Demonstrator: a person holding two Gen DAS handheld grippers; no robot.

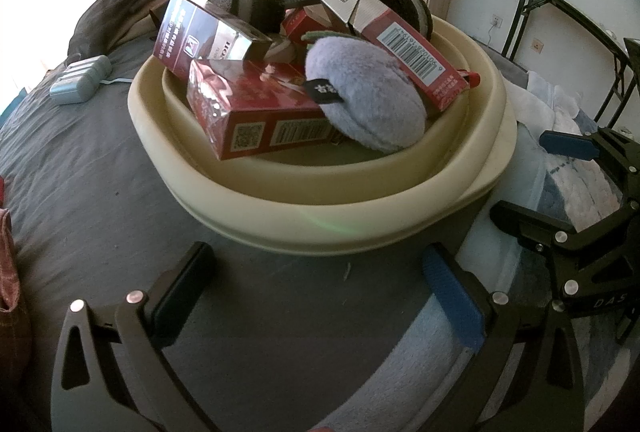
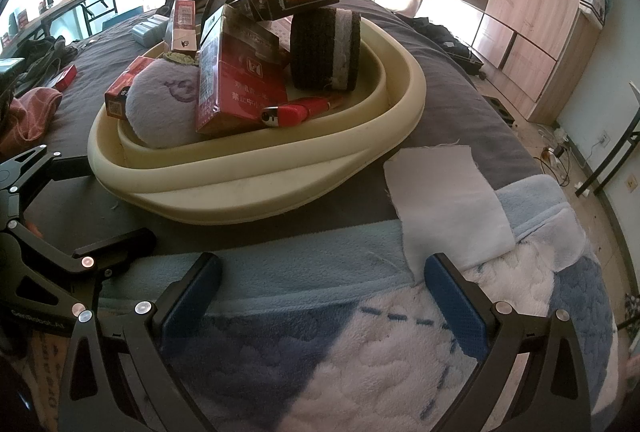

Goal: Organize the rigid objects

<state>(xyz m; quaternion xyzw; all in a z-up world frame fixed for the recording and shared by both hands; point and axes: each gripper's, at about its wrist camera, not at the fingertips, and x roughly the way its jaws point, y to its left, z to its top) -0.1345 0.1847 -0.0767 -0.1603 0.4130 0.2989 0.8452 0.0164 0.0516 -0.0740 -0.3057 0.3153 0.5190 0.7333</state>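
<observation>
A cream basin stands on a grey bed and also shows in the right wrist view. It holds several red cigarette boxes, a purple plush ball, dark round sponges and a red lighter. My left gripper is open and empty, just short of the basin's near rim. My right gripper is open and empty over a blue-and-white blanket, nearer than the basin. The right gripper also shows at the right edge of the left wrist view.
A white cloth lies on the blanket right of the basin. A grey-blue case lies on the bed at far left. A red box and pink cloth lie left. A folding table and wardrobe stand beyond.
</observation>
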